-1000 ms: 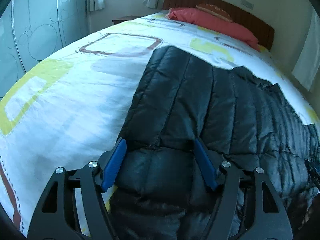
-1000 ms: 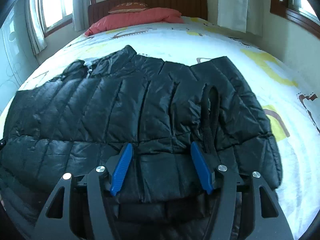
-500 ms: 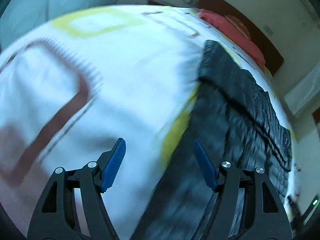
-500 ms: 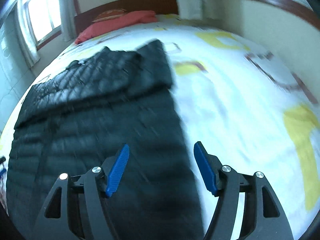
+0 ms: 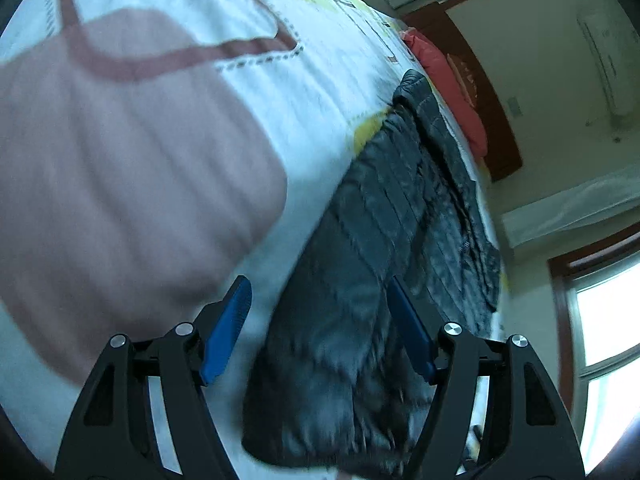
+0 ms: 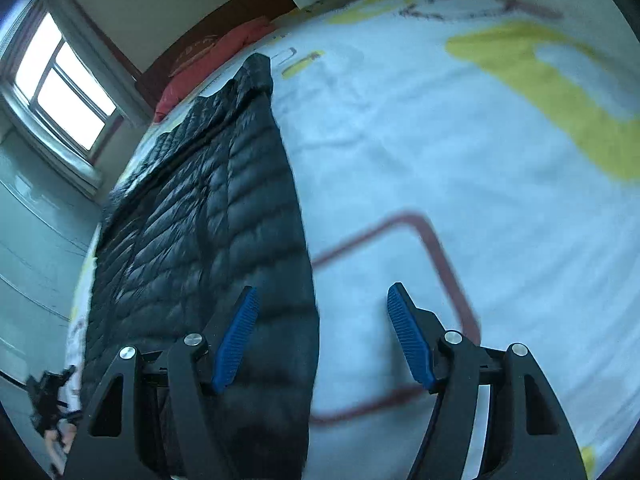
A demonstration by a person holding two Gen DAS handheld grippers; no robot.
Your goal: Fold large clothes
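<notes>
With the jacket (image 6: 208, 216) lying flat on the bed (image 6: 460, 140), each gripper, left (image 5: 320, 328) and right (image 6: 322, 340), hangs spread and empty over an opposite side edge, apparently placed to pinch both edges for the next fold.

The jacket (image 6: 192, 216) is black, puffy cloth with a soft shine and stitched rows. The bed sheet (image 6: 460, 152) is matt white cloth with printed shapes. The pillow (image 5: 452, 84) is red cloth. The headboard (image 5: 492, 104) is brown wood. The gripper pads (image 6: 408, 340) are blue with fine ribs, on matt black arms with shiny metal screws.
</notes>
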